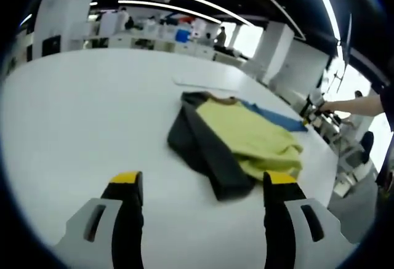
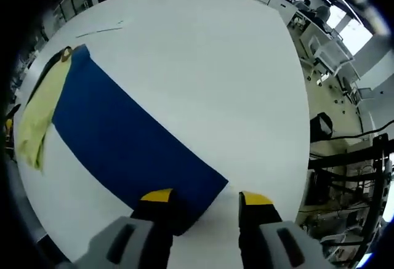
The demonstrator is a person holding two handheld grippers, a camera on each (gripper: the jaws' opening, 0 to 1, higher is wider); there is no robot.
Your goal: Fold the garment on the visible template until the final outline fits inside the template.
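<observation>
Seemingly half-folded yellow garment (image 1: pixel 249 135), blue template (image 2: pixel 129 143), white table (image 2: pixel 209 66)

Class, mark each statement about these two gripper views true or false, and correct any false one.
1. The yellow-green and dark grey garment lies crumpled on the white table. True.
2. The left claw grips the garment. False: it is open, short of the cloth.
3. The flat blue rectangular template lies on the table. True.
4. The right claw is shut. False: it is open at the template's corner.
</observation>
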